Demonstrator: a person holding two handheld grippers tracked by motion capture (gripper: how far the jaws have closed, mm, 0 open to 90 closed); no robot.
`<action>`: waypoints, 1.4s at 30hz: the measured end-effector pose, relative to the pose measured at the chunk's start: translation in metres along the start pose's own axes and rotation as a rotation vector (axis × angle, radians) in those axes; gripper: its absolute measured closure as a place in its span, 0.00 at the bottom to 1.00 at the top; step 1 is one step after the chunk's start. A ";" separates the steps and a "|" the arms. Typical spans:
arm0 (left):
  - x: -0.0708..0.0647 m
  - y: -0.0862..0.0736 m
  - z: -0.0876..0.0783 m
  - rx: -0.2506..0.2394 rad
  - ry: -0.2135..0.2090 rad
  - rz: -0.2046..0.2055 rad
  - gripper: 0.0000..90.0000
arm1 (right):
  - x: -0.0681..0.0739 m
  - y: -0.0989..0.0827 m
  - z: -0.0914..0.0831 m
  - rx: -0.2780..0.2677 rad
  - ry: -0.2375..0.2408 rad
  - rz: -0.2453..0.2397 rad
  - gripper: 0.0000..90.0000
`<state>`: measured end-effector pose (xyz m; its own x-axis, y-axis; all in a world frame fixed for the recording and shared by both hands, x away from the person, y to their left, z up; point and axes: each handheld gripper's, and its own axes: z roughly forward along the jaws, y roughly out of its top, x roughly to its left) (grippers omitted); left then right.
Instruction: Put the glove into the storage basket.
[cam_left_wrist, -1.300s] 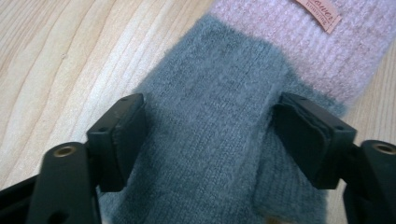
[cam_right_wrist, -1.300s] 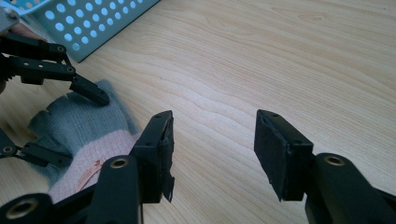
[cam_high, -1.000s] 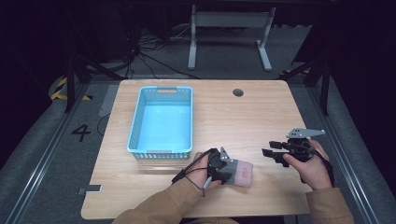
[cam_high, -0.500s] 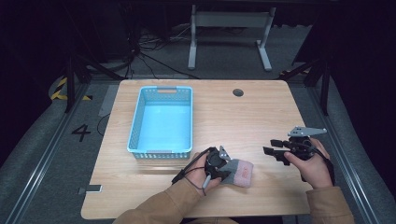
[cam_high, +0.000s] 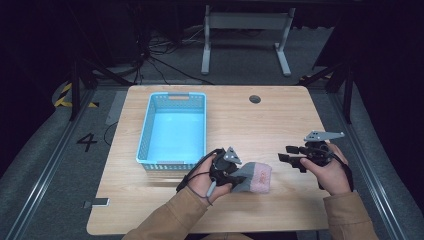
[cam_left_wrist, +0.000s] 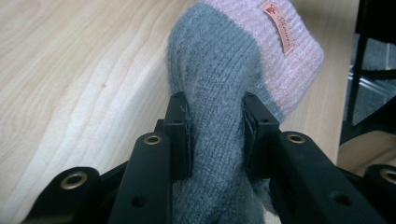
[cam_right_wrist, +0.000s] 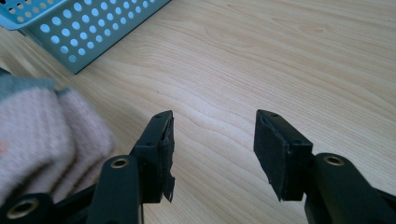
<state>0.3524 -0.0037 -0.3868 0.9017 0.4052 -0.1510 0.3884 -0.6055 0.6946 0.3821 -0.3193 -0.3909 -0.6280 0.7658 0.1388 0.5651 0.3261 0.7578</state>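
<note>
Jaws of our left gripper (cam_left_wrist: 215, 128) are clamping the grey-pink sock (cam_left_wrist: 243, 60), just right of the basket (cam_high: 150, 125); our right gripper (cam_right_wrist: 212, 149) is gaping empty further right. Soft knit is risking slipping as we lift.

My light wooden desk (cam_high: 280, 125) stands on grey carpeted floor (cam_high: 45, 165) marked with a "4" (cam_high: 87, 142); beyond it, a grey metal frame (cam_high: 245, 37) and loose black cables (cam_high: 160, 60) sit in a dark, dimly lit room
</note>
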 end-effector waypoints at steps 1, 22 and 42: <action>0.000 0.000 -0.005 -0.009 -0.008 -0.009 0.76 | 0.000 0.000 0.001 0.002 0.002 -0.003 0.54; 0.027 0.008 -0.061 -0.085 0.058 -0.020 0.76 | -0.004 0.001 0.011 0.023 0.009 -0.003 0.54; 0.060 -0.006 -0.105 -0.114 0.145 -0.041 0.75 | 0.000 -0.002 0.015 0.035 0.015 -0.011 0.53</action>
<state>0.3842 0.0960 -0.3260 0.8455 0.5274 -0.0840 0.3931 -0.5081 0.7663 0.3888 -0.3121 -0.4018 -0.6420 0.7538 0.1400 0.5764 0.3541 0.7365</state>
